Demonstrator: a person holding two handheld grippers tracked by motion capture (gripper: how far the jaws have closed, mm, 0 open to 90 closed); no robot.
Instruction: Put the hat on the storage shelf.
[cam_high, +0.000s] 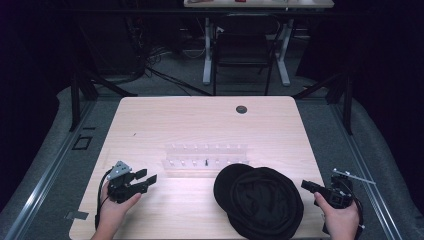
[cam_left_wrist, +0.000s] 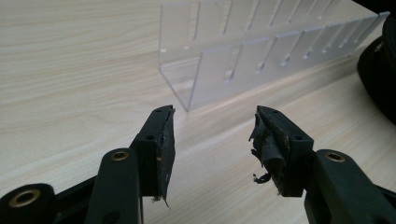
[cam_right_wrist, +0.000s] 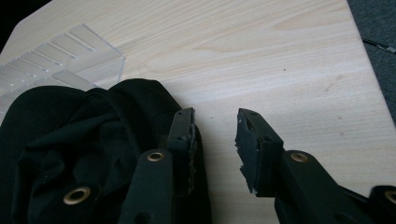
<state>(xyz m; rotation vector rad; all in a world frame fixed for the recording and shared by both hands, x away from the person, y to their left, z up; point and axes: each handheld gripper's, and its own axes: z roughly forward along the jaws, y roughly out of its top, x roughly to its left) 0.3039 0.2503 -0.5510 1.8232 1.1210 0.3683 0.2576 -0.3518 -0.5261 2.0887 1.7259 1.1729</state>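
A clear plastic slotted rack (cam_high: 206, 159) lies across the middle of the light wooden table (cam_high: 200, 120). A pile of black cloth (cam_high: 260, 200) sits near the front edge, right of centre. My left gripper (cam_high: 147, 176) is at the front left, open and holding nothing, pointing toward the rack (cam_left_wrist: 261, 51). In the left gripper view its tips (cam_left_wrist: 212, 119) hover above bare wood short of the rack's end. My right gripper (cam_high: 307, 186) is at the front right, open and holding nothing. Its left jaw sits over the edge of the cloth (cam_right_wrist: 93, 140), with its tips (cam_right_wrist: 215, 119) above bare wood.
A small dark round grommet (cam_high: 241, 109) is set in the table's far side. A dark chair (cam_high: 242, 50) and the legs of a white desk (cam_high: 207, 55) stand beyond the table. Grey floor lies beyond the table's right edge (cam_right_wrist: 373, 46).
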